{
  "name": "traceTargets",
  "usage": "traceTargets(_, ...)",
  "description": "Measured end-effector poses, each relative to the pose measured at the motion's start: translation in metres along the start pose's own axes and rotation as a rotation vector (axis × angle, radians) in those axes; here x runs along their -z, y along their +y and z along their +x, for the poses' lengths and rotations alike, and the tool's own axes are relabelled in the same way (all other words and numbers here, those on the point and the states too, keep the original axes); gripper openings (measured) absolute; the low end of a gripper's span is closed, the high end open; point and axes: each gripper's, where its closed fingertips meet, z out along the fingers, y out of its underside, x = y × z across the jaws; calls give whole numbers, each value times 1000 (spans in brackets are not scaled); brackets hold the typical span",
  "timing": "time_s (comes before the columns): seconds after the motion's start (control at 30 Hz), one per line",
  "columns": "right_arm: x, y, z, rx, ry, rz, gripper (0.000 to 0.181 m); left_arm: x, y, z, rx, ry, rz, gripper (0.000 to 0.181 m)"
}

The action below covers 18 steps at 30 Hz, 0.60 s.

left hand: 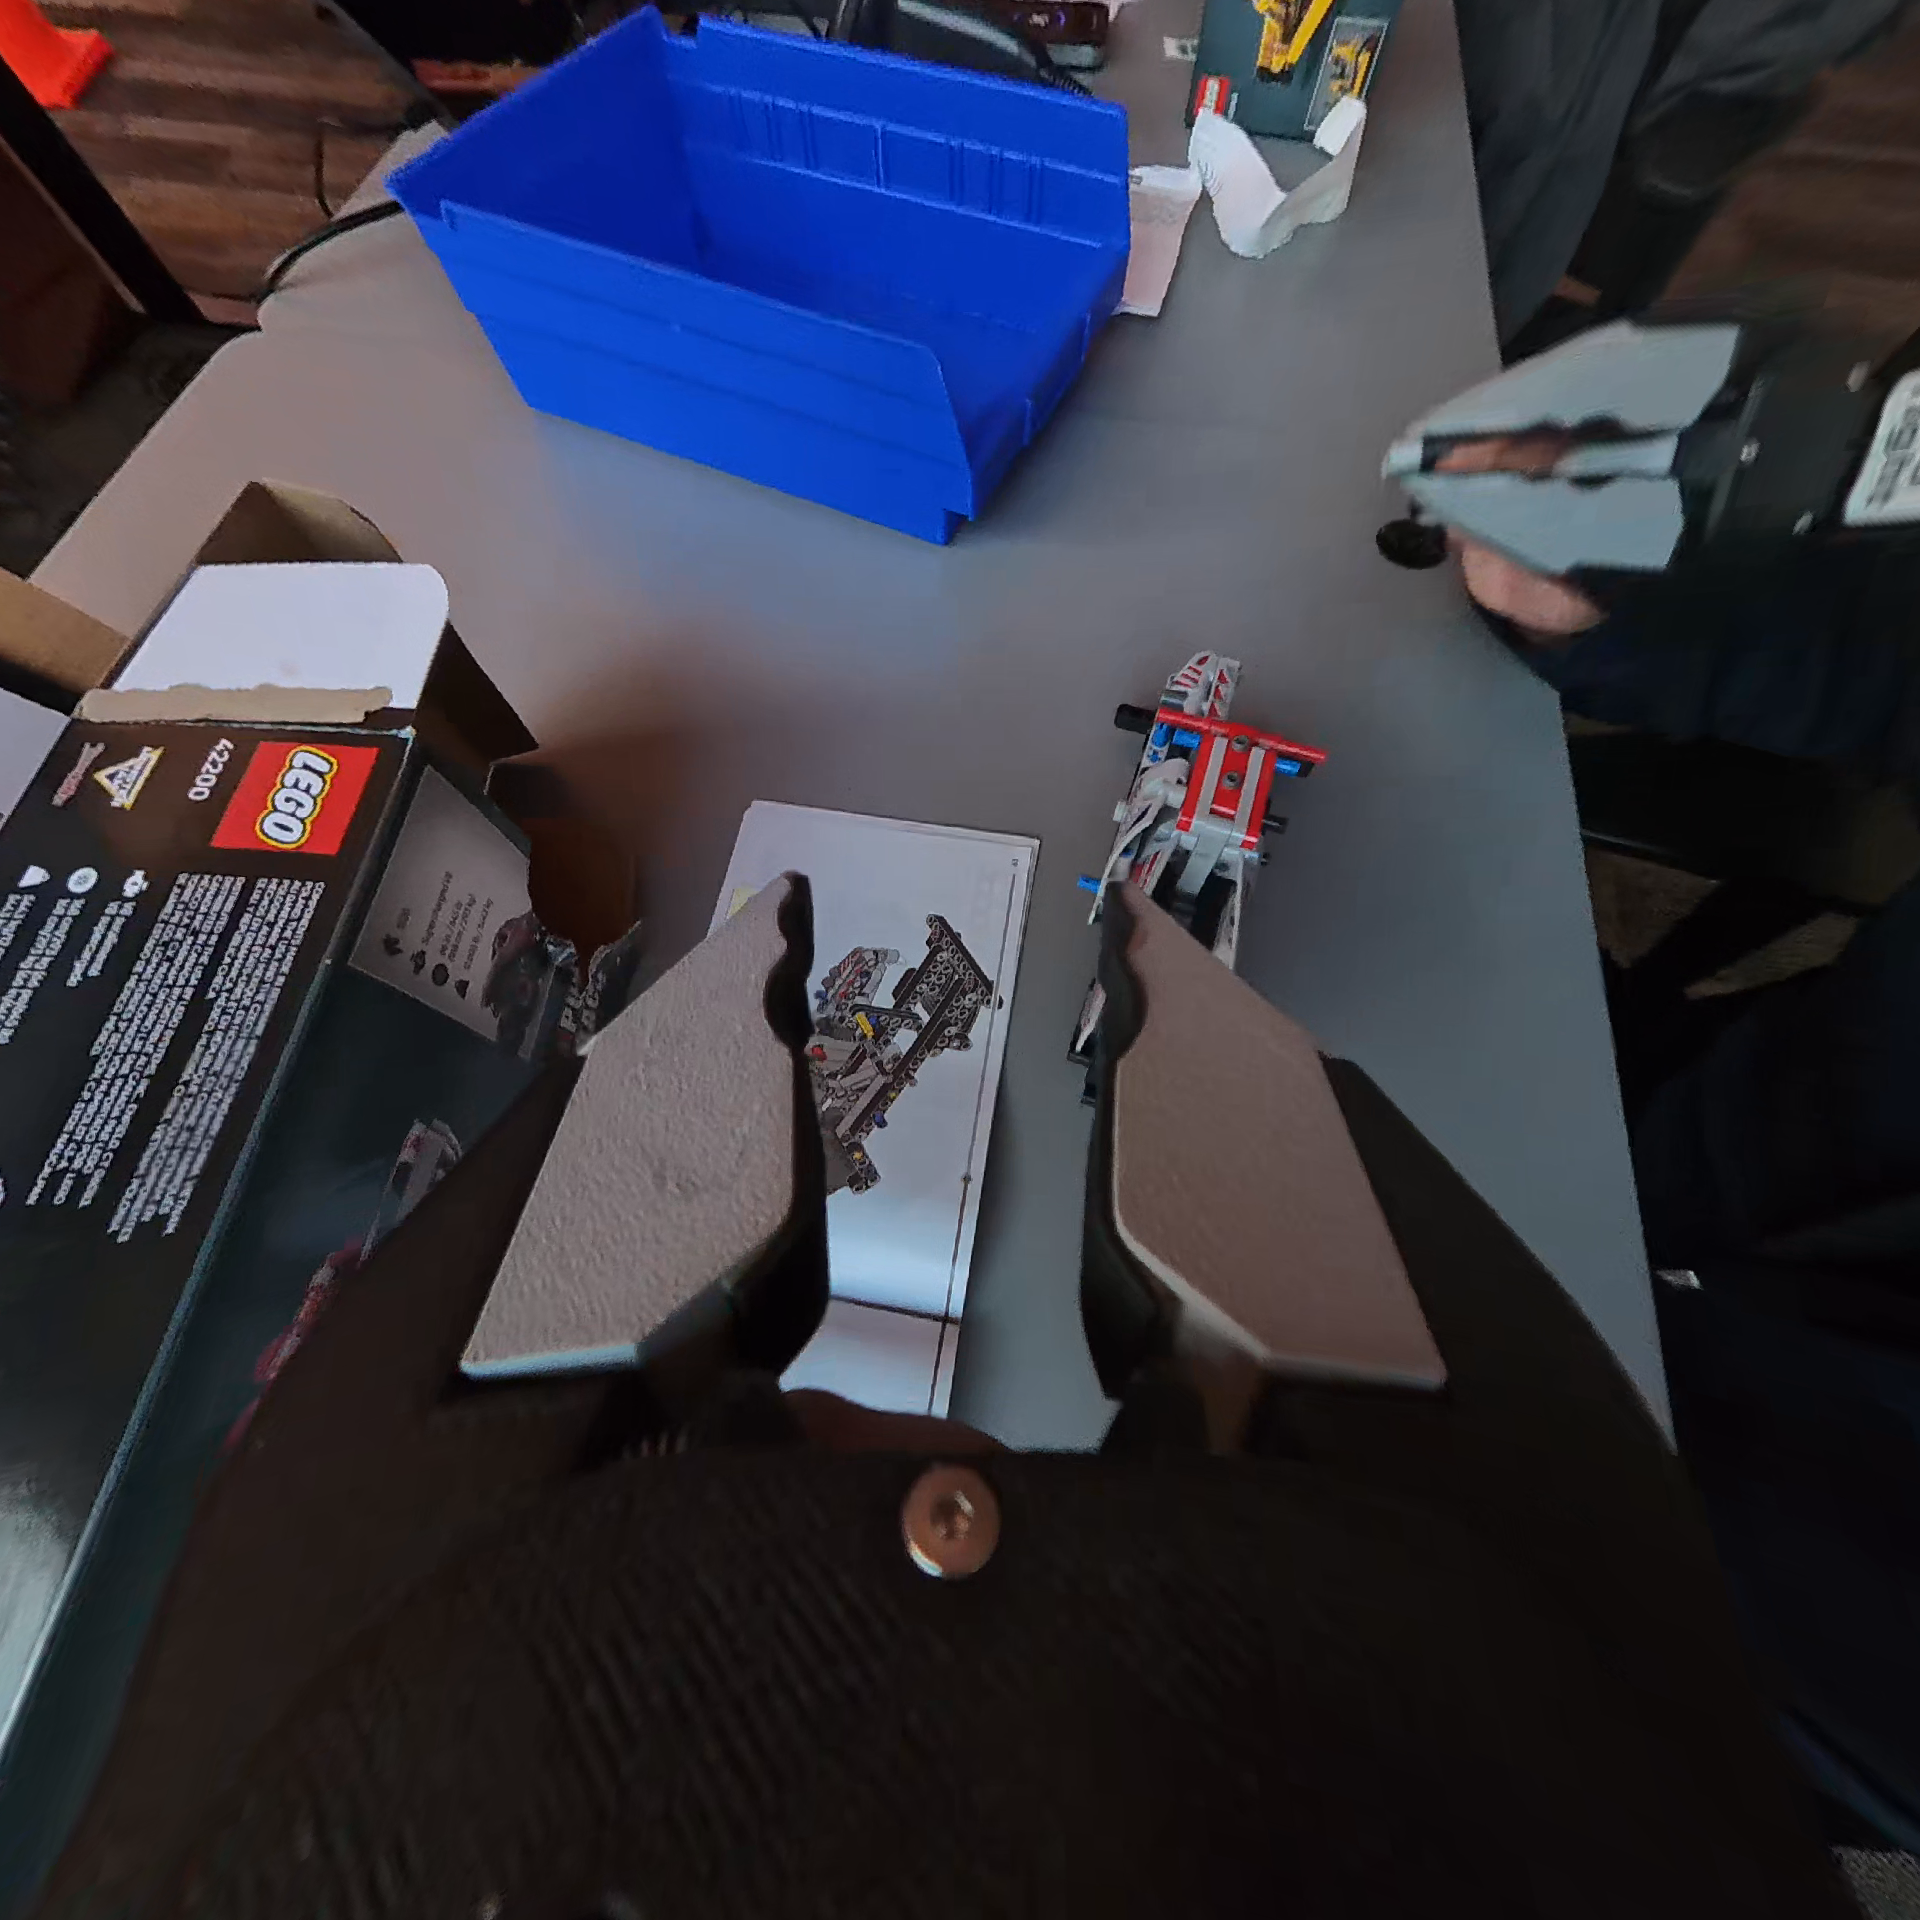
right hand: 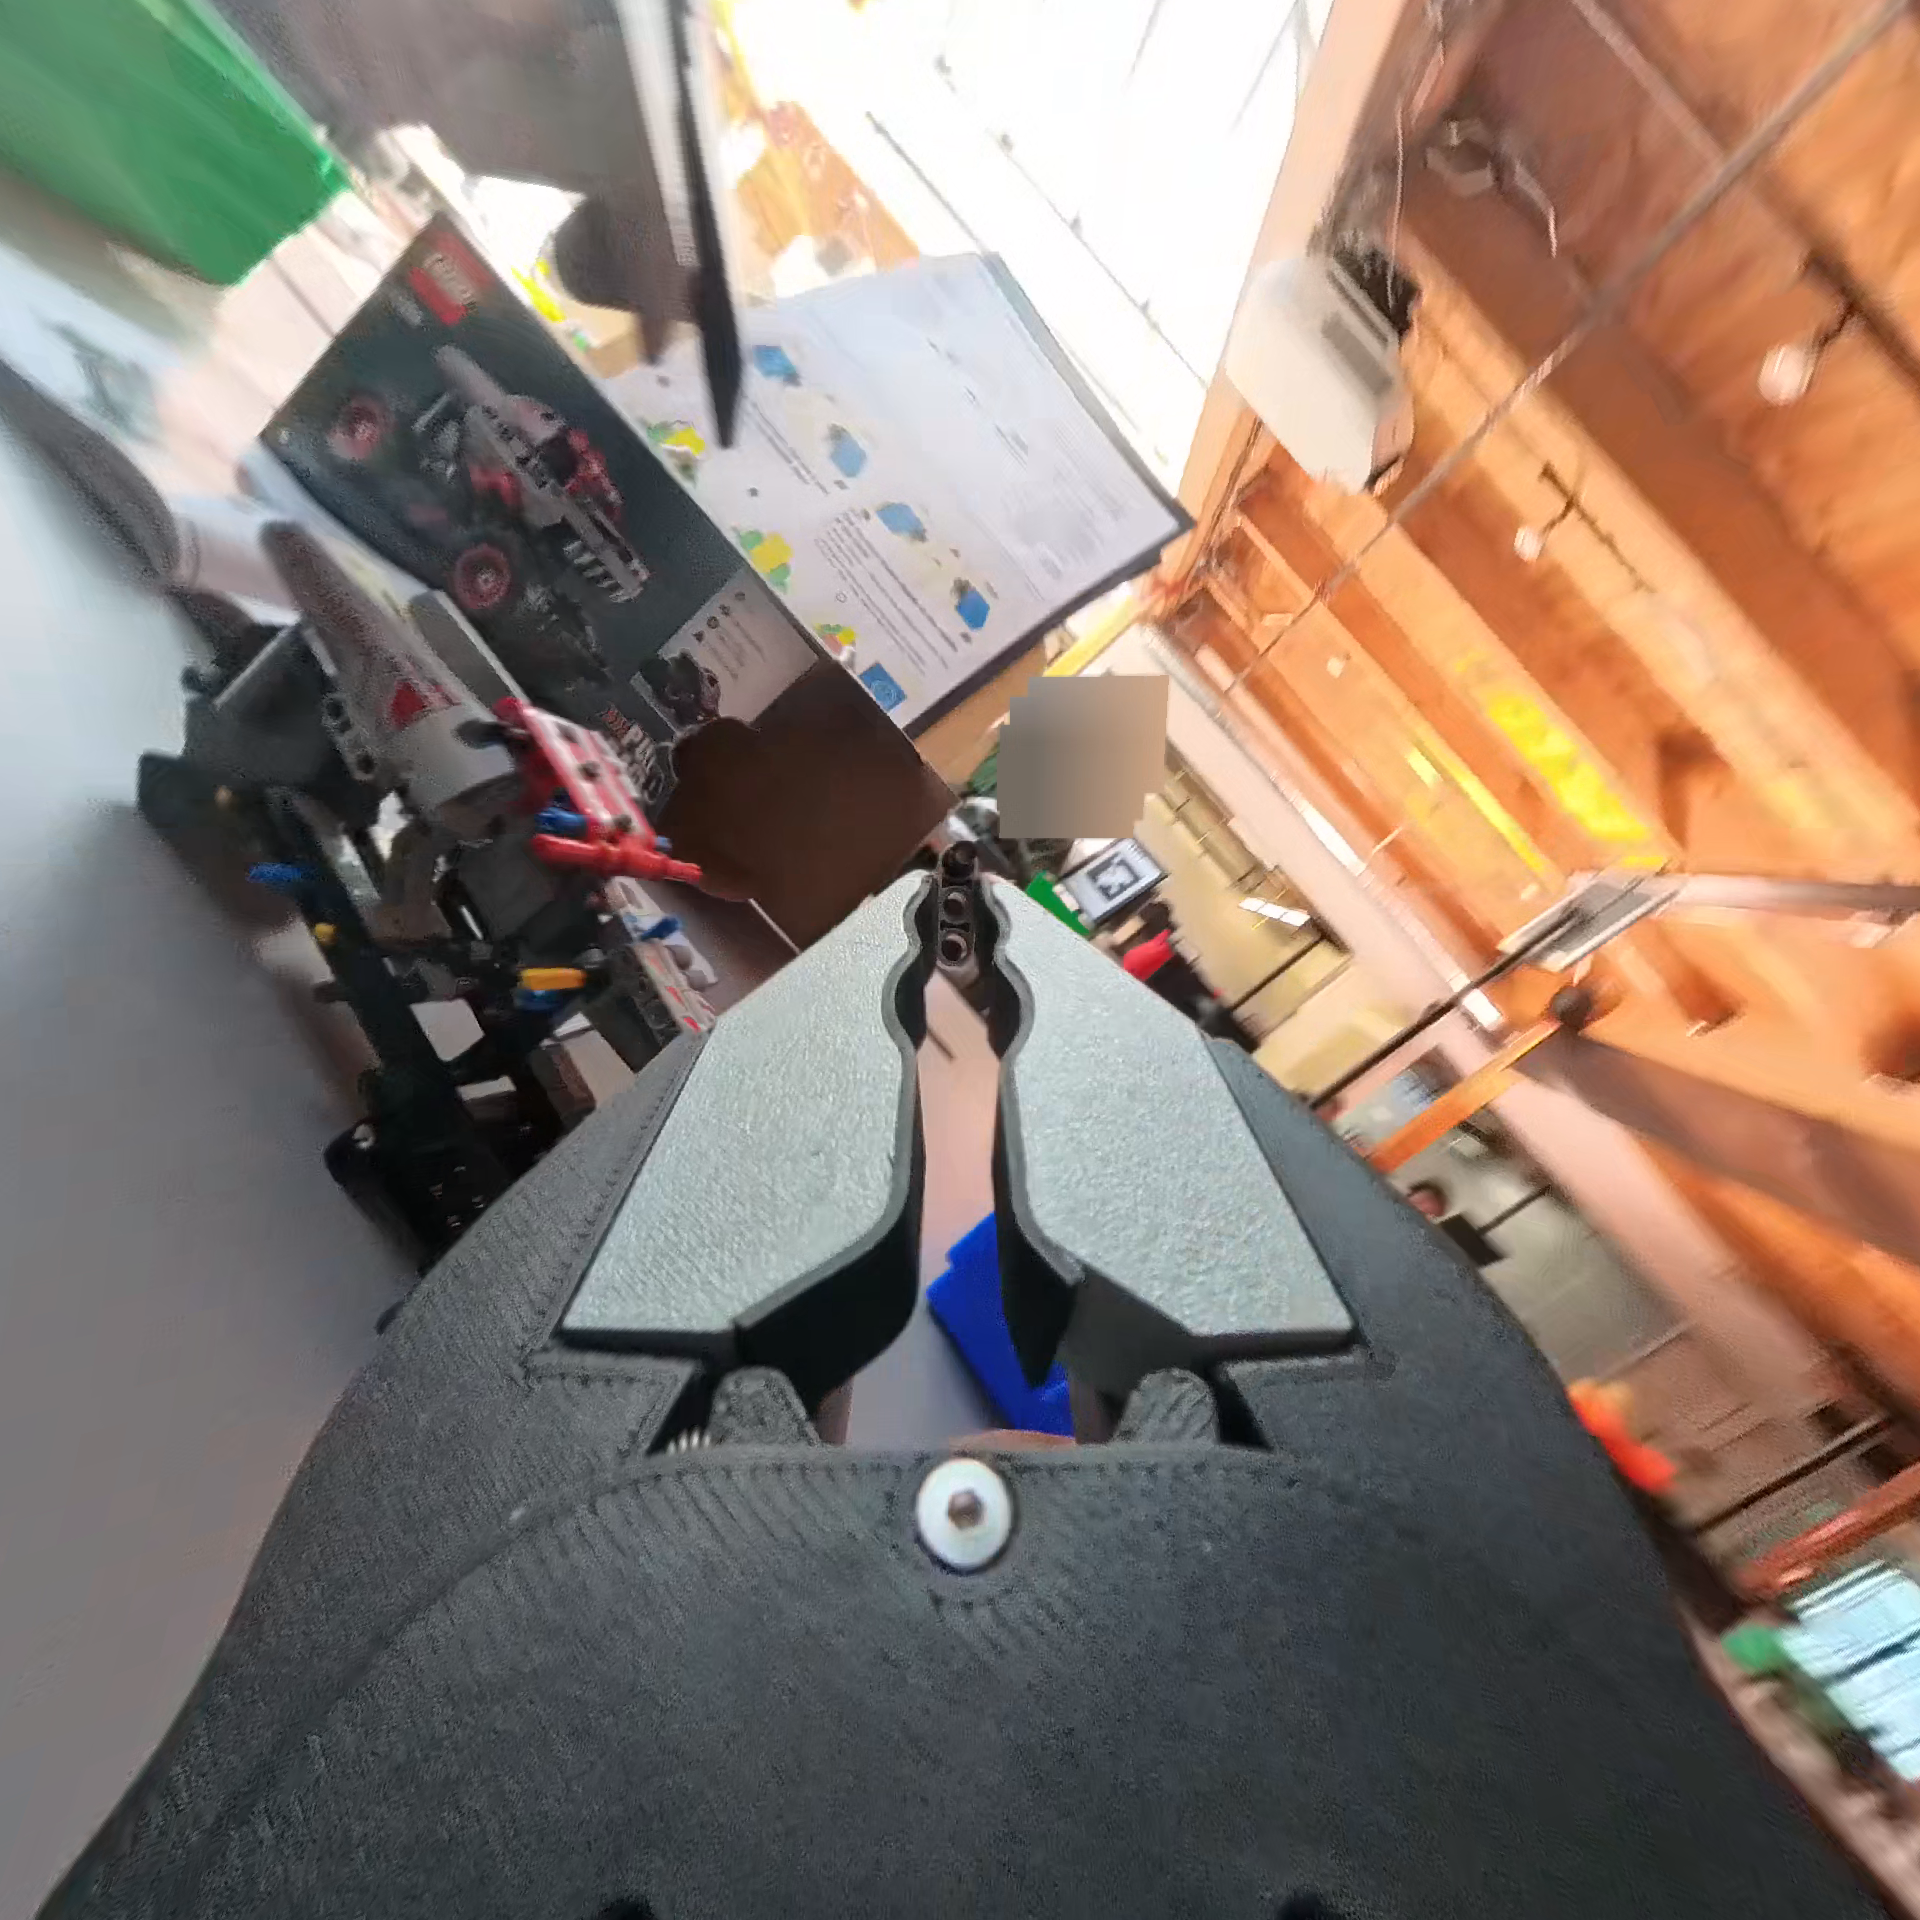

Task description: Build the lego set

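Left gripper (left hand: 951, 899), jaws wide apart and empty, above the instruction booklet (left hand: 914, 997) on the grey table (left hand: 1039, 623). Partly built lego model (left hand: 1195, 821), red, grey and black, lies on the table at 1 o'clock of the left fingertips, just beside the booklet's right edge. Open lego box (left hand: 208, 935) at 9 o'clock; blue bin (left hand: 769, 270) at 12 o'clock, well apart. Right gripper (right hand: 958, 914), jaws clamped on a small black lego piece (right hand: 956, 920) with holes, is held off the table at 2 o'clock in the left wrist view; the model stands at 9 o'clock of it in its own view
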Motion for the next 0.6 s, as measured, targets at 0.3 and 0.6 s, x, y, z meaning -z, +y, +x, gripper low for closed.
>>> traceTargets(0.3,-9,49,13,-486,-142,-109,3,-4,10,-1,34,-26,-17,53)
traceTargets(0.6,-14,67,-22,-751,-413,-174,3,-2,80,21,167,-51,-79,53)
